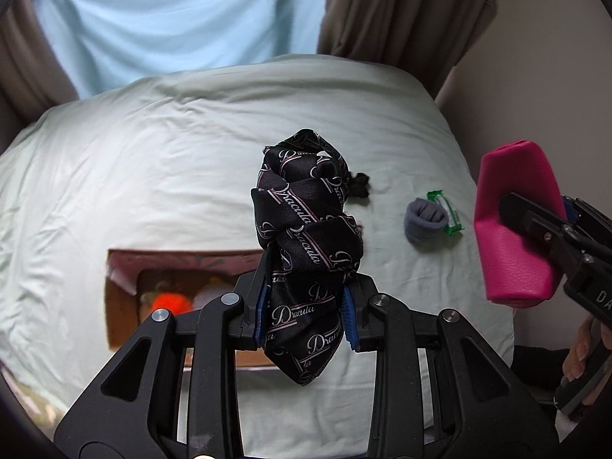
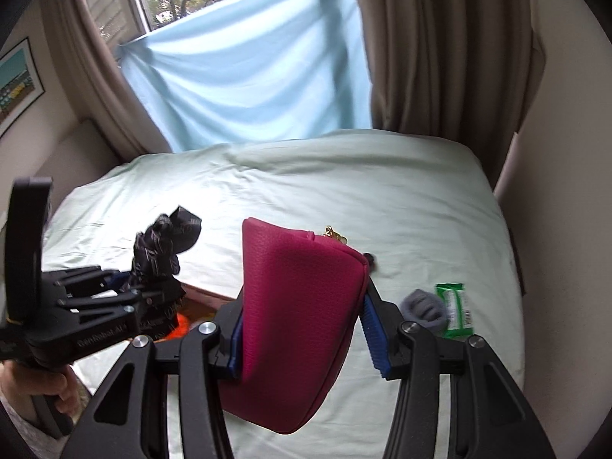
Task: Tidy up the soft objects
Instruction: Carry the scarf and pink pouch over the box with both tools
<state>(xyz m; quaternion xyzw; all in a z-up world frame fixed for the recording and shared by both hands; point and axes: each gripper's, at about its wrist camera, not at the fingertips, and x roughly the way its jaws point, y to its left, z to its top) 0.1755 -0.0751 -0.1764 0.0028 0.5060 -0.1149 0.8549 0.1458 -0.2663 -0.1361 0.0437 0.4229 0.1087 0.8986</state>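
My left gripper (image 1: 308, 306) is shut on a knotted black necktie (image 1: 306, 222) printed with "Dracula", held above the bed just right of an open cardboard box (image 1: 126, 306). The tie and left gripper also show in the right wrist view (image 2: 160, 252). My right gripper (image 2: 306, 340) is shut on a pink pouch (image 2: 298, 321), held in the air over the bed; the pouch also shows at the right of the left wrist view (image 1: 516, 229). A rolled grey sock (image 1: 426, 220) and a green packet (image 1: 447, 210) lie on the sheet.
The box holds an orange soft item (image 1: 168, 302) and other soft things. A small black item (image 1: 359, 183) lies on the pale green bed sheet (image 1: 153, 176). Brown curtains (image 2: 440, 46) and a light blue cloth (image 2: 248, 65) hang behind the bed.
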